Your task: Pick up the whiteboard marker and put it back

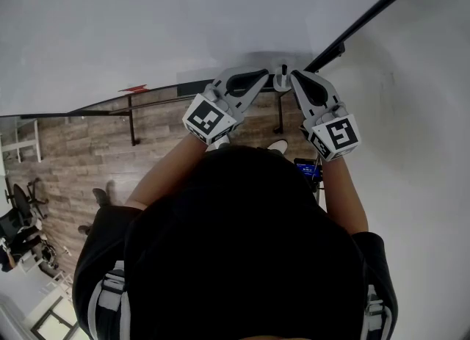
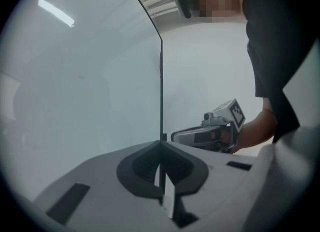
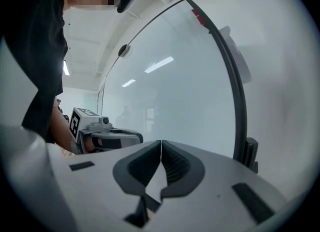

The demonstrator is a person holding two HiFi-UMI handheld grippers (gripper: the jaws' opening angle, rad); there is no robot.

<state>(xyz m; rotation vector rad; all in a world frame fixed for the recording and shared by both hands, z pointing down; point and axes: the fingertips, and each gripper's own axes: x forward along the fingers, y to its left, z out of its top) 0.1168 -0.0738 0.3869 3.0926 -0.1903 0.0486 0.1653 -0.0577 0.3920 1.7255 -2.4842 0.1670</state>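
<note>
- The left gripper [image 1: 273,81] and right gripper [image 1: 294,76] are held up side by side, tips close together, in front of the whiteboard [image 1: 147,23].
- Both pairs of jaws are pressed together with nothing between them, so neither carries the marker.
- No view shows the marker plainly. A small red thing [image 1: 134,89] on the board's ledge [image 1: 172,100], well to the left, may be it, but it is too small to tell.
- If it has yet to be picked up, spread one pair of jaws wide before reaching. Come across its middle, close firmly and keep it level. Hold the other gripper clear.
</note>
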